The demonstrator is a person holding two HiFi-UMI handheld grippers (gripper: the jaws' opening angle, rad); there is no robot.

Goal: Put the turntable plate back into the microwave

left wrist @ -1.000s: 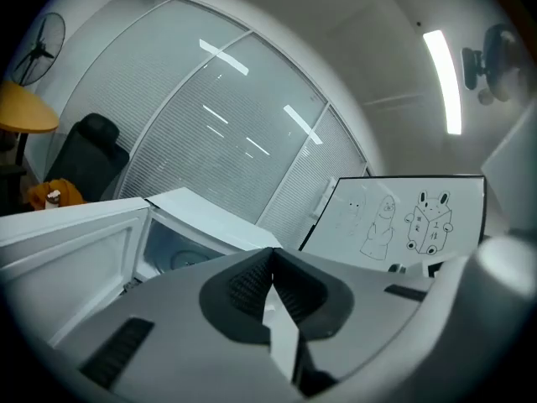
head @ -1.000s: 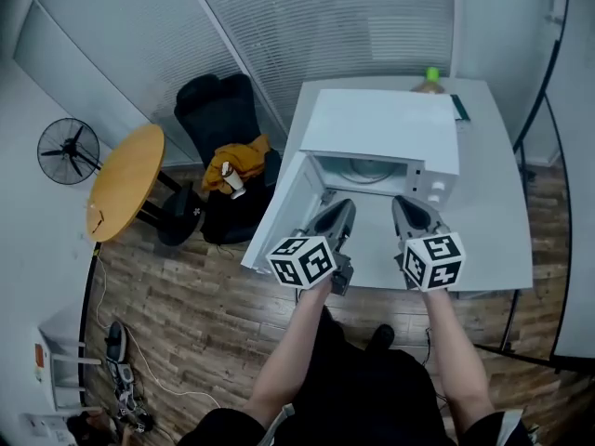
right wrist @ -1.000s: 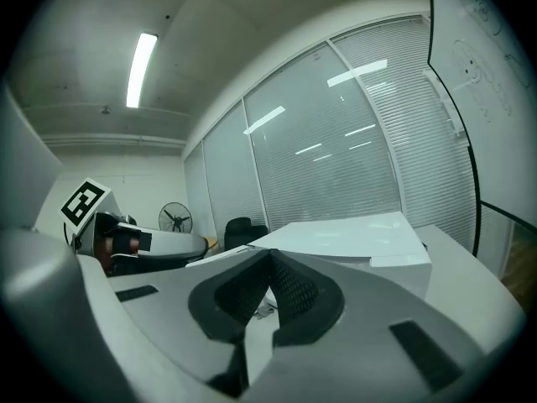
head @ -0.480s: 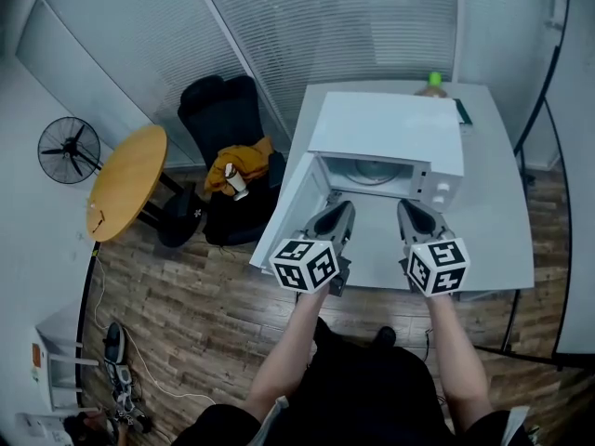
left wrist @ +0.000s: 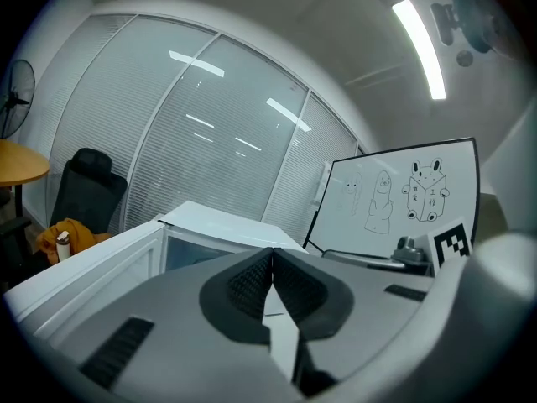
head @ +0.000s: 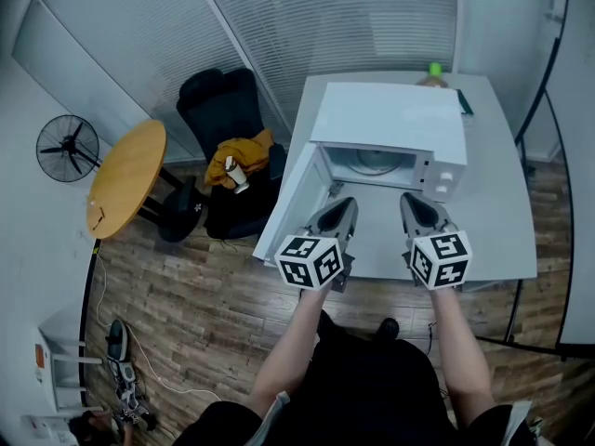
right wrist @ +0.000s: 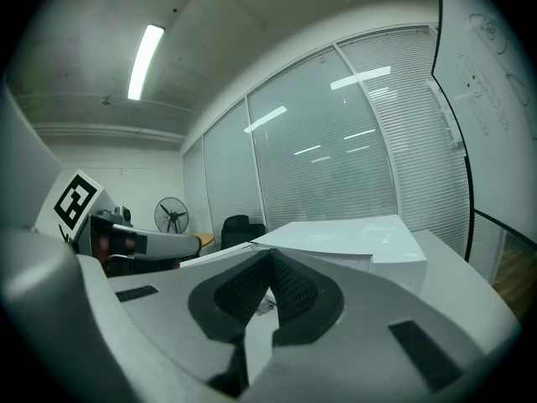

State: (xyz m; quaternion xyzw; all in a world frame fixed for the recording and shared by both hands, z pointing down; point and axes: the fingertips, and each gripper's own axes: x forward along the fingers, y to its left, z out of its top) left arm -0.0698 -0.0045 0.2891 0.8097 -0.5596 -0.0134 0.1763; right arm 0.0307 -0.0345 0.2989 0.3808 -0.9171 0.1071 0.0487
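a: the left tongs (head: 338,204) and the right tongs (head: 410,199), how do they stand?
b: both clenched, pads meeting with nothing between; they hang side by side over the desk (head: 497,221), just in front of the microwave (head: 390,119)
a: and the turntable plate (head: 376,163)?
b: a pale round shape inside the microwave's cavity; the door (head: 290,203) stands wide open to the left, beside the left tongs; neither pair touches the plate
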